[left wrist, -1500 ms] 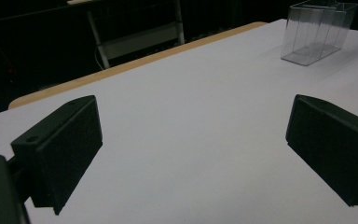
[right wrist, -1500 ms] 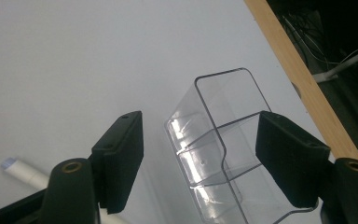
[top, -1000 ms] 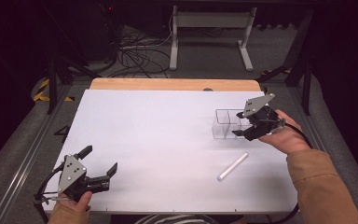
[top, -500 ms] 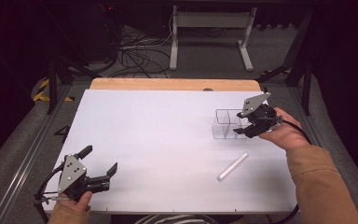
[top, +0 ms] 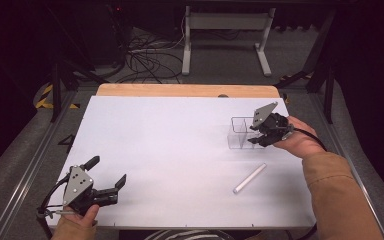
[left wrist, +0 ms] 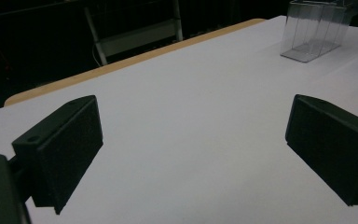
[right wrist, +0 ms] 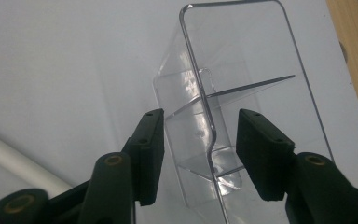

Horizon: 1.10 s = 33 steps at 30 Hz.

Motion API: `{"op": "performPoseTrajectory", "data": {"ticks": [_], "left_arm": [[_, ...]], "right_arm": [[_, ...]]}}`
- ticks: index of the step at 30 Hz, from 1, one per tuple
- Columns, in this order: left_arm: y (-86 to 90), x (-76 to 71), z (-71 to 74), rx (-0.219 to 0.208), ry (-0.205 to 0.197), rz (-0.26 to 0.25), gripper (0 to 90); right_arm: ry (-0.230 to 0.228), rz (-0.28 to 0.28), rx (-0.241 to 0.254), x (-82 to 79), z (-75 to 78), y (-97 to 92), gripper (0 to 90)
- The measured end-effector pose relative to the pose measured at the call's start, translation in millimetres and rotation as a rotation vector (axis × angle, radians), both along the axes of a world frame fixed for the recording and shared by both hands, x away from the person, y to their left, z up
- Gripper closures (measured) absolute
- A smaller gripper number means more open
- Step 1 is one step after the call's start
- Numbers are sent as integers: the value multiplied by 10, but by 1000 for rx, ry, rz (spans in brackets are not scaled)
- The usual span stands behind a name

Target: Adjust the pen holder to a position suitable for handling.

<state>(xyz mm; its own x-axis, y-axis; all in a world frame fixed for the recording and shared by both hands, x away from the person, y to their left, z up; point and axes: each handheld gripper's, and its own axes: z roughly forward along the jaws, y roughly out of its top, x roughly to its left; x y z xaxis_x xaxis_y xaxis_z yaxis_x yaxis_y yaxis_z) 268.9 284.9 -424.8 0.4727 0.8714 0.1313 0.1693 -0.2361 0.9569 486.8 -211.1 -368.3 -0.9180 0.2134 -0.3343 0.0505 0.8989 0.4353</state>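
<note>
A clear plastic box (top: 239,133) with inner dividers stands at the right of the white table. My right gripper (top: 258,138) is at its right end. In the right gripper view the right gripper (right wrist: 205,154) is open, its jaws straddling the box's (right wrist: 242,56) near wall, one outside and one inside, with small gaps on both sides. A white tube (top: 250,178) lies on the table in front of the box, also at the lower left in the right gripper view (right wrist: 9,156). My left gripper (top: 108,171) rests near the front left corner, open wide on nothing (left wrist: 191,158).
The white table top (top: 180,145) has a wooden strip (top: 185,90) along its far edge. Beyond it are cables and a metal stand on the floor. In the left gripper view the clear box (left wrist: 314,30) stands far off at the upper right.
My right gripper has edged slightly left over the end of the clear box. The left gripper and the white tube have not moved.
</note>
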Motion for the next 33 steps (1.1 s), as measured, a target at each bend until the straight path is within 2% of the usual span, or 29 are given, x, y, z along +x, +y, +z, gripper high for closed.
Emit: {"op": "performPoseTrajectory", "data": {"ticks": [6, 15, 16, 18, 20, 22, 24, 26, 30, 31, 33], "left_arm": [[3, -1, 0, 1, 0, 1, 46], [3, 1, -2, 5, 2, -1, 46], [3, 1, -2, 6, 2, -1, 46], [1, 1, -2, 5, 1, -1, 46], [3, 1, -1, 6, 1, 0, 46], [4, 1, -1, 5, 0, 1, 46], [5, 1, -2, 5, 1, 0, 46], [3, 0, -2, 5, 2, 0, 46], [-1, -1, -2, 5, 1, 0, 46], [-1, -1, -2, 7, 2, 0, 46], [-5, -1, -4, 6, 4, -1, 46]], "right_arm": [[6, 6, -33, 57, -69, 50, 573], [30, 22, -93, 109, -190, 134, 594], [22, 19, -94, 107, -205, 142, 599], [46, 1, -111, 84, -212, 161, 623], [24, 36, -121, 103, -220, 174, 672], [26, 18, -137, 76, -217, 178, 717], [2, 38, -132, 84, -208, 171, 738], [16, 23, -138, 63, -205, 171, 741], [-6, 53, -147, 65, -200, 178, 756], [10, 42, -154, 47, -195, 175, 765], [8, 59, -159, 32, -187, 176, 809]]}}
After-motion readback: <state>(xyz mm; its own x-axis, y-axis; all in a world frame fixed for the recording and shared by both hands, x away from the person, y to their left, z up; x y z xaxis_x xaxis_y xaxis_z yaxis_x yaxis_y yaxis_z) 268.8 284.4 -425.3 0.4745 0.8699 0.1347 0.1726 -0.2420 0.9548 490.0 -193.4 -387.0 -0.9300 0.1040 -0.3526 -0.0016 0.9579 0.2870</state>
